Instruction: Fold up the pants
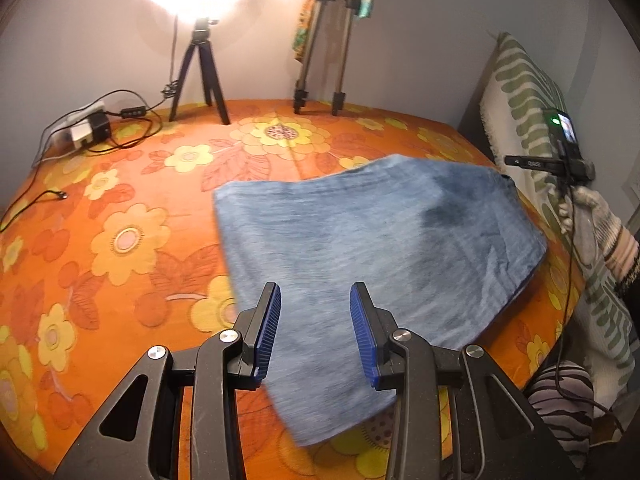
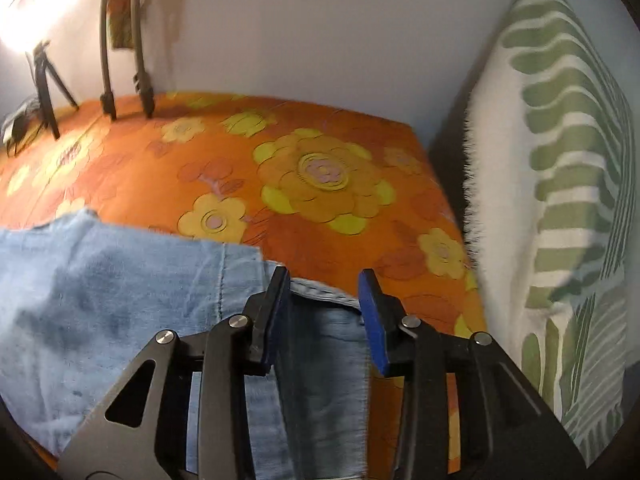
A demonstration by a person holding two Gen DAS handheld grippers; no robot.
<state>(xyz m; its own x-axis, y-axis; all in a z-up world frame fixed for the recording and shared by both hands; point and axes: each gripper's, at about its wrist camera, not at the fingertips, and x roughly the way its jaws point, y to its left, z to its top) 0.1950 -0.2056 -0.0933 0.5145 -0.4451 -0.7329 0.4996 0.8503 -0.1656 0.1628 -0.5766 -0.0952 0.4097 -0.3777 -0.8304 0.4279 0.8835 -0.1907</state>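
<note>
Cables [image 1: 92,128] and a lamp stand [image 1: 200,76] sit far left on the orange flower cloth [image 1: 120,240]; next comes the pants [image 1: 380,248], blue and already folded into a flat stack near the middle of the cloth; the left gripper [image 1: 315,330] hangs over the near edge, jaws apart, nothing in them; the right gripper [image 2: 324,316] is over the far right end of the pants, jaws apart with cloth under them but not pinched; a striped pillow [image 2: 560,200] leans far right. I think the next fold is coming; to do it well, pinch all the layers at both ends, lift together, and line up the edges.
</note>
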